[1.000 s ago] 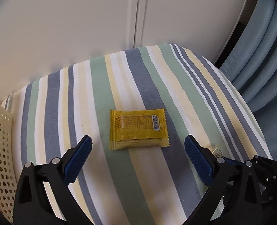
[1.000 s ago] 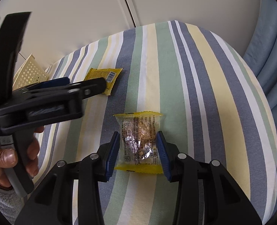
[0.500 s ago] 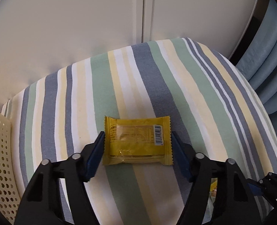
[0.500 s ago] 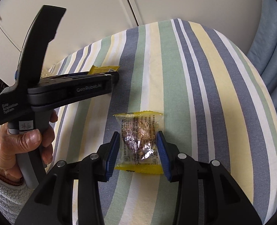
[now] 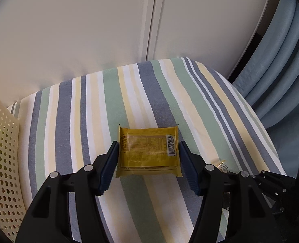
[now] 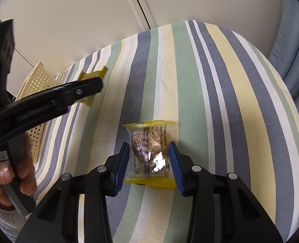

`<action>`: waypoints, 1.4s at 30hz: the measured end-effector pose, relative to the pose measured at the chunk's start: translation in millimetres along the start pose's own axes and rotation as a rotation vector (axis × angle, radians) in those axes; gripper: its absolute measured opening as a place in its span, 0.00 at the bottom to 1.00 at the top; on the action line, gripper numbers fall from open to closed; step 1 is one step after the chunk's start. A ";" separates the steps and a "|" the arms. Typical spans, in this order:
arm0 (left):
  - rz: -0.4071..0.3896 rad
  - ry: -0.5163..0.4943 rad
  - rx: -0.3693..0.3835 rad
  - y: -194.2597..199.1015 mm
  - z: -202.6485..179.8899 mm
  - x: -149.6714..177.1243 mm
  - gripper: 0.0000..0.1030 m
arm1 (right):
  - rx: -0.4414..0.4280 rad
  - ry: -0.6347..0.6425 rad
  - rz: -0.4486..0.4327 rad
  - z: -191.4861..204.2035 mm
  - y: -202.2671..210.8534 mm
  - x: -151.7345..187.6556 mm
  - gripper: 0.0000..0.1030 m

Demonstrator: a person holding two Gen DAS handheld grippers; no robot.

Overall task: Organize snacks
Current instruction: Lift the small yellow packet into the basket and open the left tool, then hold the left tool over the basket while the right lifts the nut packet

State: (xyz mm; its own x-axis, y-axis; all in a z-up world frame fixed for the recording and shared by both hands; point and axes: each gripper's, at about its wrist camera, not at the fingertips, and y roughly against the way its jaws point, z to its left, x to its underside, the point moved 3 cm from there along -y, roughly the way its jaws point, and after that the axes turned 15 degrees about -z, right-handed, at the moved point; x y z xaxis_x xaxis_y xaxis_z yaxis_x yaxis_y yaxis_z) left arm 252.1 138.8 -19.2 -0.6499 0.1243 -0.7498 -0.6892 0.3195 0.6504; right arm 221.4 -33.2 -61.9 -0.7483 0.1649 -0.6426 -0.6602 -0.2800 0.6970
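Both of your grippers sit on snack packets on the striped bench, jaws closed against the wrappers.

The bench (image 5: 141, 93) wears a cloth striped blue, green, yellow and white, with a pale cabinet front behind it and a blue curtain (image 5: 279, 64) at the right. A cream perforated basket (image 5: 1, 154) stands at the bench's left edge. Your left gripper (image 5: 148, 154) has its jaws pressed to the two short ends of the yellow packet (image 5: 148, 151), which lies flat, barcode side up, near the middle of the cloth. Your right gripper (image 6: 148, 160) has its jaws clamped on the sides of the clear-windowed packet (image 6: 149, 154), yellow-edged, resting on the cloth to the right of the first. Your left hand (image 6: 5, 174) is wrapped round its gripper's handle.
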 end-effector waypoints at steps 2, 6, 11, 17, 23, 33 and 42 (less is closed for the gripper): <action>-0.017 0.006 0.000 12.2 3.9 -2.6 0.60 | -0.001 0.000 -0.001 0.2 0.4 0.3 0.39; -0.063 0.027 -0.013 42.0 17.8 -8.1 0.60 | -0.002 0.000 -0.002 0.6 1.0 1.0 0.39; -0.122 0.061 -0.041 79.9 40.8 -16.6 0.60 | -0.002 0.003 -0.004 1.0 1.9 1.1 0.39; -0.191 0.102 -0.096 130.7 78.7 -18.6 0.60 | -0.001 0.008 -0.003 2.4 1.9 1.1 0.39; -0.239 0.156 -0.171 176.0 128.0 -13.6 0.60 | -0.001 0.011 -0.003 4.9 2.1 0.8 0.39; -0.262 0.278 -0.282 213.1 199.9 20.0 0.62 | 0.002 0.015 -0.001 6.2 0.4 0.0 0.39; -0.332 0.403 -0.372 234.3 226.6 50.1 0.94 | 0.000 0.012 0.000 6.3 -0.8 0.4 0.39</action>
State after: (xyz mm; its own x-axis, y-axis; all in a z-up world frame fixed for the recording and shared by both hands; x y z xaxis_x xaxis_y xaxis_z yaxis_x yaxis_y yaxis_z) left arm 130.6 432.8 68.0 -0.4027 -0.3113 -0.8608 -0.8923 -0.0761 0.4450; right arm 221.2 -26.9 -60.7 -0.7475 0.1534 -0.6463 -0.6602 -0.2796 0.6971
